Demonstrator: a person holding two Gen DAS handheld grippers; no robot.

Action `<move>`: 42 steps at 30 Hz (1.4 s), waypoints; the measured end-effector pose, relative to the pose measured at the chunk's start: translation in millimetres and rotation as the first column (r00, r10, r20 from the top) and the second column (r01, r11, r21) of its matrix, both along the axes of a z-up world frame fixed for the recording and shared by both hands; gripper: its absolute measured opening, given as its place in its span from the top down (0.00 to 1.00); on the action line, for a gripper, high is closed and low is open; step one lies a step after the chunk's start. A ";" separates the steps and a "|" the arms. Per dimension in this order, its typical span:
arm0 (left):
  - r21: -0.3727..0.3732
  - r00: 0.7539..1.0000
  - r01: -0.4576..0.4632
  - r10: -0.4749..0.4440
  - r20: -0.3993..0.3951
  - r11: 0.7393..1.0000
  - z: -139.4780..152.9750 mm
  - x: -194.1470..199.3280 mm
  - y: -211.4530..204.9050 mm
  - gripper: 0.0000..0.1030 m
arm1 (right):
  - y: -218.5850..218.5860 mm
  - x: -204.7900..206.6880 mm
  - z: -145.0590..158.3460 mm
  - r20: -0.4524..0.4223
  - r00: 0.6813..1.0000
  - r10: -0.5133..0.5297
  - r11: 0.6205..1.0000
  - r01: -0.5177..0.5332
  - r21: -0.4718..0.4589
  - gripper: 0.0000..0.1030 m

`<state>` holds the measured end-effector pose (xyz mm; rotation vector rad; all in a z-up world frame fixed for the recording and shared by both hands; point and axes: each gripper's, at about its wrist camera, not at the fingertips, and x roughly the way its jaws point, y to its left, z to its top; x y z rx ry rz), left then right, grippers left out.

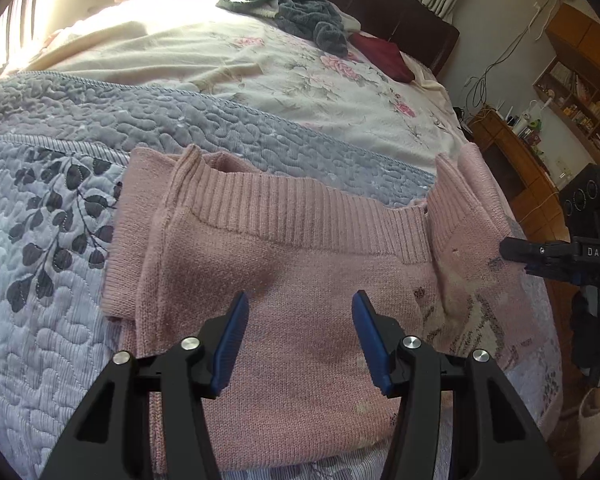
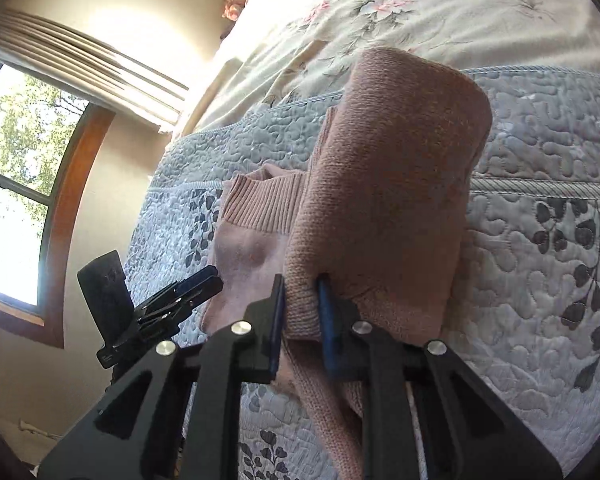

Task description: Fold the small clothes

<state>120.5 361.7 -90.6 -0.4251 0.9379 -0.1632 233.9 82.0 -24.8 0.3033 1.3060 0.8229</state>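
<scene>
A small pink knit sweater [image 1: 284,288] lies on the grey-blue quilt [image 1: 52,280], ribbed hem toward the far side, left sleeve folded in. My left gripper [image 1: 300,340] hovers open just above the sweater's middle, blue pads wide apart, nothing between them. In the right wrist view my right gripper [image 2: 302,320] is shut on a fold of the pink sweater [image 2: 392,184], which rises lifted in front of the camera. The right gripper [image 1: 516,250] reaches the sweater's raised right side in the left wrist view. The left gripper [image 2: 196,282] shows at the left of the right wrist view.
Beyond the quilt lies a floral bedspread [image 1: 292,80] with a pile of grey-green clothes [image 1: 300,12] and a dark red cushion [image 1: 384,56] near the headboard. Wooden shelves [image 1: 572,92] and a cabinet stand to the right of the bed. A window [image 2: 16,184] is on the left.
</scene>
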 end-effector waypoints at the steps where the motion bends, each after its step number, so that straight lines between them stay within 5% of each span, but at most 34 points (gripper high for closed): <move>1: -0.010 1.000 -0.006 0.006 0.002 1.000 0.4 -1.5 4.4 0.47 | 13.4 -0.4 -3.4 -0.014 1.000 0.013 1.000 -0.013 -0.014 0.86; 8: -0.071 0.999 -0.041 0.041 -0.001 0.997 -0.1 -4.4 22.4 0.47 | 67.0 4.0 -52.3 -0.082 0.996 0.034 0.992 -0.044 -0.122 0.84; 15: -0.160 1.000 -0.027 0.027 -0.002 0.987 0.3 -1.0 16.4 0.47 | 62.5 4.8 -77.5 -0.200 0.980 0.007 1.000 -0.009 -0.013 0.70; 18: -0.236 1.000 -0.014 0.013 -0.006 0.972 -0.7 6.7 7.1 0.47 | 42.0 8.1 -61.9 -0.221 0.975 -0.007 0.998 0.021 0.061 0.65; 24: -0.345 0.998 0.028 -0.046 -0.045 0.938 -13.3 35.1 -28.2 0.44 | -21.9 15.8 -26.1 -0.082 0.994 -0.077 0.997 0.076 -0.017 0.63; 27: -0.378 0.996 0.035 -0.066 -0.068 0.925 -22.7 48.3 -46.1 0.44 | -56.7 18.8 -35.8 -0.079 0.989 -0.125 0.991 0.120 -0.061 0.63; 32: -0.345 0.991 0.027 -0.072 -0.116 0.938 -36.0 63.9 -67.0 0.43 | -98.2 11.3 -64.6 -0.106 0.980 -0.168 0.984 0.160 -0.075 0.63; 40: -0.372 0.986 0.015 -0.077 -0.150 0.928 -53.3 78.8 -81.0 0.45 | -109.6 -2.8 -97.4 -0.124 0.978 -0.169 0.982 0.157 -0.102 0.63; 41: -0.379 0.986 0.013 -0.076 -0.151 0.925 -54.6 80.3 -83.0 0.48 | -106.4 -3.0 -99.5 -0.131 0.976 -0.172 0.982 0.160 -0.098 0.63; 42: -0.388 0.986 0.011 -0.074 -0.148 0.922 -55.5 80.6 -84.6 0.63 | -106.6 -4.4 -102.2 -0.137 0.975 -0.174 0.982 0.162 -0.094 0.63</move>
